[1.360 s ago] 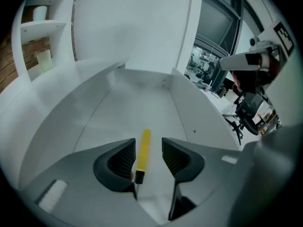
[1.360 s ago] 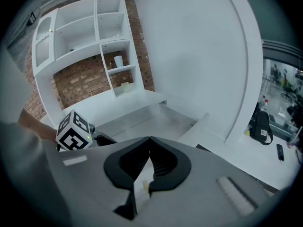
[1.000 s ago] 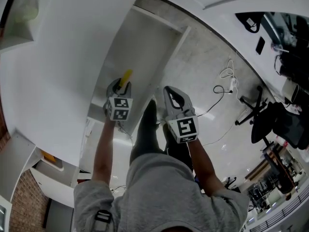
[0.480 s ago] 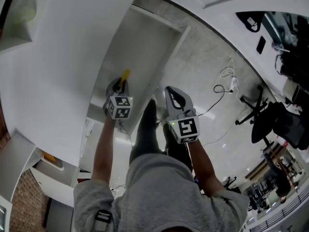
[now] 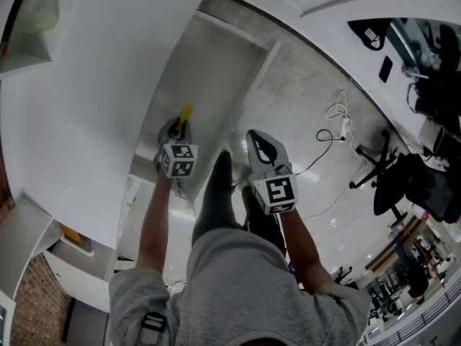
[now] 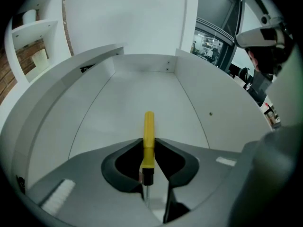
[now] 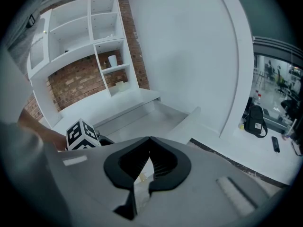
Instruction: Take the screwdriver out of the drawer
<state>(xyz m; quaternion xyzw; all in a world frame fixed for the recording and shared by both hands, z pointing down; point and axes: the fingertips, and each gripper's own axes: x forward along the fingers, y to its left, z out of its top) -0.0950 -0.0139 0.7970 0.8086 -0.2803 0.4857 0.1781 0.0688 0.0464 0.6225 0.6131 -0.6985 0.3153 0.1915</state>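
A screwdriver (image 6: 148,126) with a yellow handle, black collar and thin metal shaft lies in the open white drawer (image 6: 142,84). My left gripper (image 6: 148,148) reaches down into the drawer, and its two dark pads press on the lower part of the handle. In the head view, the yellow handle (image 5: 185,113) sticks out past the left gripper (image 5: 176,130), over the drawer's floor (image 5: 209,71). My right gripper (image 5: 258,141) hangs outside the drawer's right wall, above the floor. It is shut (image 7: 149,140), with its tips touching and nothing between them.
The white cabinet top (image 5: 86,107) runs along the drawer's left side. The person's legs (image 5: 220,186) stand between the two grippers. Cables (image 5: 338,121) and an office chair (image 5: 403,182) are on the floor to the right. White shelves (image 7: 80,41) stand against a brick wall.
In the head view both hands stay almost where they were. The yellow handle now sits closer in line with the left gripper's jaws.
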